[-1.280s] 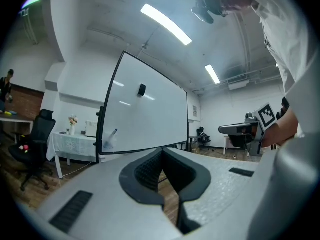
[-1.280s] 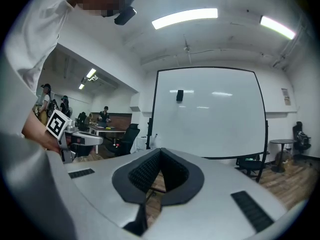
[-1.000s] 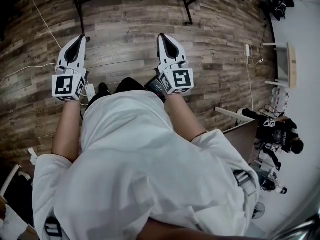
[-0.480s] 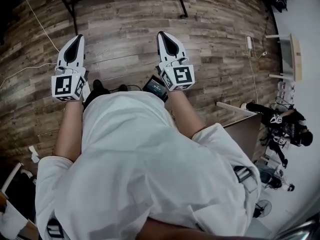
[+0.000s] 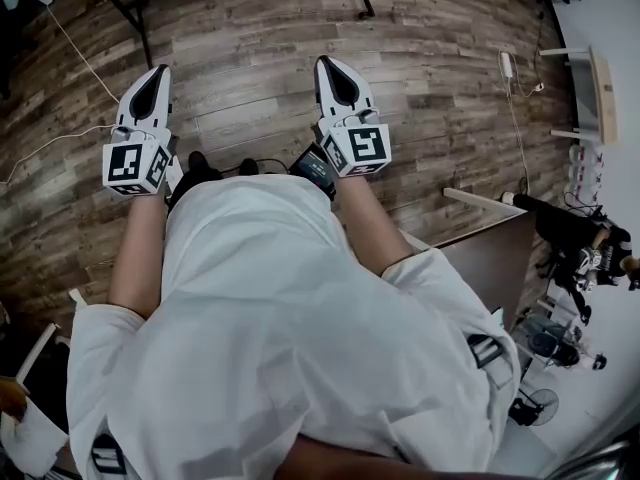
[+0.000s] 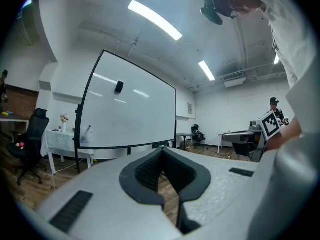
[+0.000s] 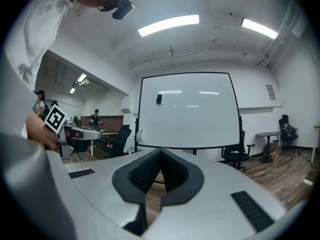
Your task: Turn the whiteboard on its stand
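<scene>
The whiteboard point(image 6: 132, 106) is a large white panel in a black frame on a rolling stand, upright and some way ahead. It also fills the middle of the right gripper view point(image 7: 187, 111). In the head view only the stand's black foot bars point(image 5: 120, 10) show, at the top edge. My left gripper point(image 5: 152, 80) and right gripper point(image 5: 330, 73) are held level side by side over the wooden floor, both pointing at the board and well short of it. Both are shut with nothing between the jaws, as the left gripper point(image 6: 161, 156) and right gripper point(image 7: 160, 156) show in their own views.
A black office chair point(image 6: 30, 144) and a cloth-covered table point(image 6: 65, 139) stand left of the board; another black chair point(image 7: 237, 156) is at its right. A dark desk point(image 5: 490, 258) is at my right. A white cable point(image 5: 70, 38) crosses the floor. People stand in the background point(image 6: 275, 104).
The stand's foot bars have slid toward the top edge of the head view as the person walks forward. Both grippers keep their place in that view and stay shut.
</scene>
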Available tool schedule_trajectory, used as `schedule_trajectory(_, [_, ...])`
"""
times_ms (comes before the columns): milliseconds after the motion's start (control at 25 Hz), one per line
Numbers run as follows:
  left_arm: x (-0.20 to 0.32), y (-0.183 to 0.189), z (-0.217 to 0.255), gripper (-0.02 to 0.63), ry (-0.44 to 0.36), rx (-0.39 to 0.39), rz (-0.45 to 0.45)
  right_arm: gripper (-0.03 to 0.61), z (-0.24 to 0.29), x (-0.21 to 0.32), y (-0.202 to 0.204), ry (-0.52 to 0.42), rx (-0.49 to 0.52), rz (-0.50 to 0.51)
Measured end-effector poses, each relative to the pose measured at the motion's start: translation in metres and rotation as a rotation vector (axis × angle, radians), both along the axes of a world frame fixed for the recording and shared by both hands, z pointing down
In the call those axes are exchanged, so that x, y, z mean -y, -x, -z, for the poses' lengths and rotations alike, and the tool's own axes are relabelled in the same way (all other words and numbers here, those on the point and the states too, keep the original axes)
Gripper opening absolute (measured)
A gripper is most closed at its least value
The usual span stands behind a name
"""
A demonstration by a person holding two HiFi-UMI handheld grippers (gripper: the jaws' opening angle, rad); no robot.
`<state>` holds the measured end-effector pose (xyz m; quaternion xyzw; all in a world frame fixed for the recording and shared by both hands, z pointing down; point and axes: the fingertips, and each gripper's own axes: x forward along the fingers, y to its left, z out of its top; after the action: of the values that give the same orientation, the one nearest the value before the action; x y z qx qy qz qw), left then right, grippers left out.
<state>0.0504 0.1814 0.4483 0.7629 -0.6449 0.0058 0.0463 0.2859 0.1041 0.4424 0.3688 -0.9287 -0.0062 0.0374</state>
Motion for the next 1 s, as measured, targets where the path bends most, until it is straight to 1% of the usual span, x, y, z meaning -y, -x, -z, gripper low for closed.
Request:
schedule_trajectory(120, [-0.002, -0.003, 0.001, 0.005, -0.003, 0.006, -0.008, -0.003, 0.003, -0.001, -0.001, -0.017, 0.005, -0.01])
schedule_trajectory(280, [-0.003, -0.007, 0.0, 0.005, 0.004, 0.007, -0.019, -0.003, 0.004, -0.003, -0.006, -0.013, 0.006, -0.018])
schedule_trajectory(440, [-0.003, -0.003, 0.006, 0.006, -0.003, -0.04, 0.0, -0.003, 0.005, -0.007, -0.006, -0.006, 0.005, -0.01])
schedule_trajectory(520, [-0.004, 0.0, 0.011, 0.006, -0.014, -0.045, 0.005, -0.003, 0.006, -0.01, -0.004, -0.003, 0.007, -0.006])
schedule_trajectory(680, [-0.005, -0.007, 0.013, 0.006, -0.014, -0.037, -0.03, -0.003, 0.007, -0.016, -0.002, -0.006, 0.008, -0.001])
schedule_trajectory(840, [-0.012, -0.017, 0.008, 0.006, -0.009, -0.045, -0.044, -0.003, 0.004, -0.023, -0.004, -0.005, 0.008, 0.006])
schedule_trajectory(1000, [-0.019, -0.028, 0.0, 0.006, 0.006, -0.033, -0.065, -0.003, 0.002, -0.03, -0.011, -0.004, 0.003, 0.001])
